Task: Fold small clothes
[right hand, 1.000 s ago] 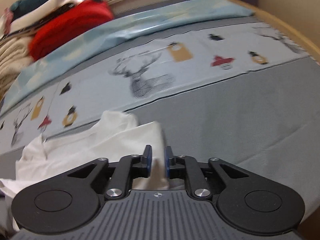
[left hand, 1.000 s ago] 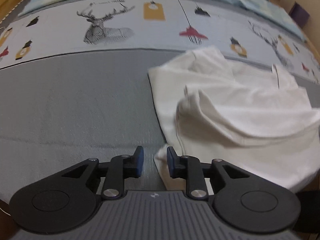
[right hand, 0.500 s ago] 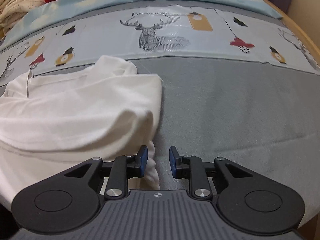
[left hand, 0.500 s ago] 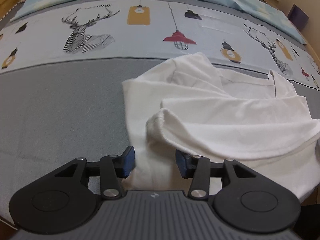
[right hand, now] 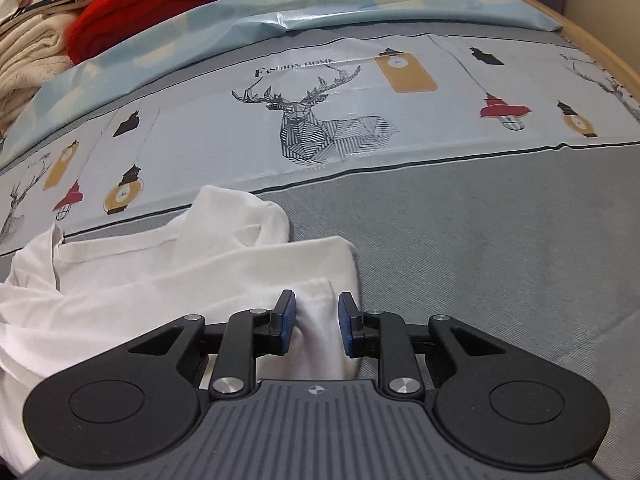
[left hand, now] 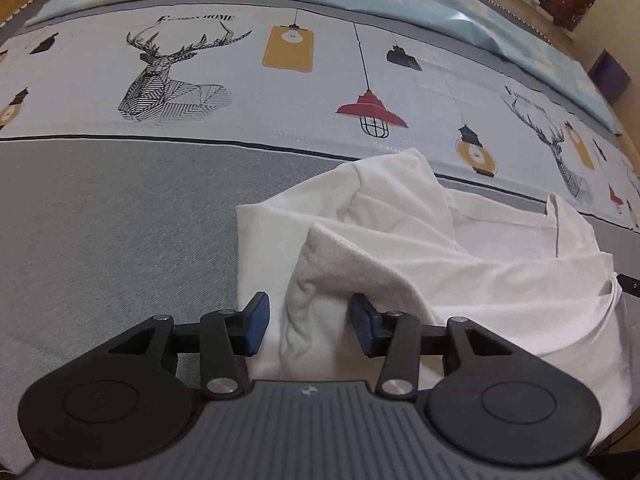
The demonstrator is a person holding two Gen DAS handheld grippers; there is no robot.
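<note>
With both tongs spread, I grip nothing yet. L gripper (left hand: 306, 322) straddles a bunched fold at the near-left corner of the white shirt (left hand: 460, 264), R gripper (right hand: 317, 322) straddles the near-right hem corner, prob. so I can pinch both & lift evenly. Shirt lies crumpled, half-folded on the grey bed cover (left hand: 100, 240), below the deer print (right hand: 316, 124).

Probably a bedroom: printed bedsheet (left hand: 200, 80), stacked clothes (right hand: 36, 52).

Both grippers now gape wider than a second ago: left gripper (left hand: 308, 322) and right gripper (right hand: 316, 322) straddle folds of the white cotton T-shirt (left hand: 460, 264).
</note>
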